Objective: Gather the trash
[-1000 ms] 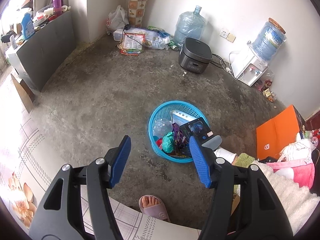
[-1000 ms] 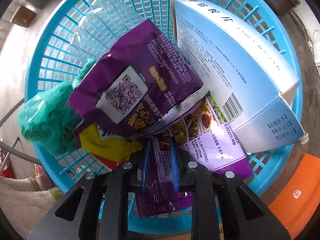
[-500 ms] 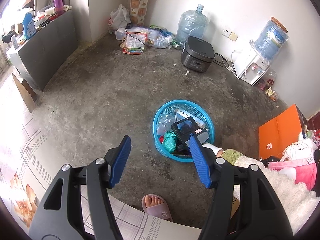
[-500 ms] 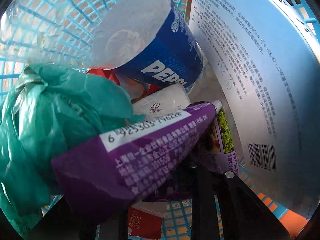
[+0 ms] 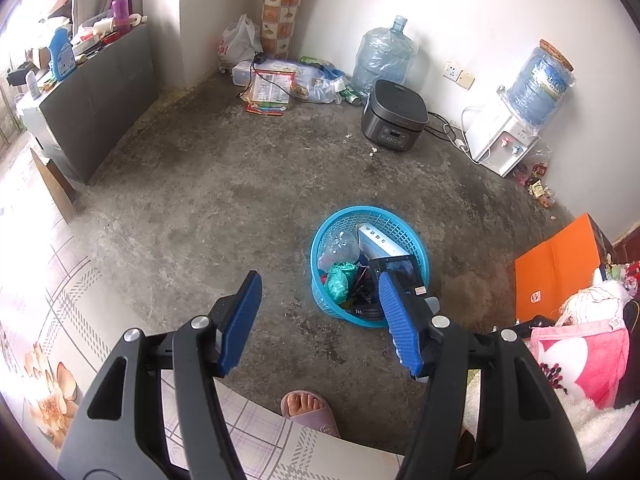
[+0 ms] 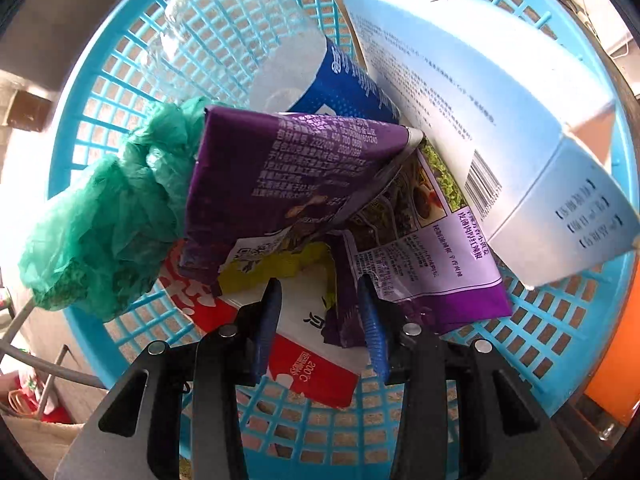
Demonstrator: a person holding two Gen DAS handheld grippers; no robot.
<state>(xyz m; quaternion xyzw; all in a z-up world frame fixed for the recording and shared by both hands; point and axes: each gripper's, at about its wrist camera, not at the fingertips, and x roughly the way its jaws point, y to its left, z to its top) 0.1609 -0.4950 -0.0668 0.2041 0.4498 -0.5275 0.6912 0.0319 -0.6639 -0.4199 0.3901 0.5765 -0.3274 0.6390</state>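
1. Under your right gripper (image 6: 320, 312), whose pads are ribbed blue, you have a bright blue lattice basket (image 6: 132, 60).
2. Just ahead of its pads you see a purple wrapper (image 6: 296, 176) with white print and a yellow patch.
3. To its left sits a crumpled green bag (image 6: 108, 216).
4. To its right leans a pale blue box (image 6: 480, 92) with a black barcode.
5. Beneath the pads lies a red and white packet (image 6: 304, 356).
6. Beyond your left gripper (image 5: 320, 320), the floor (image 5: 224, 200) is mottled grey.

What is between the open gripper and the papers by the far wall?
Nothing visible blocks it. The left gripper hangs open over bare concrete floor, and the litter pile lies beyond it. The blue basket sits off to the right.
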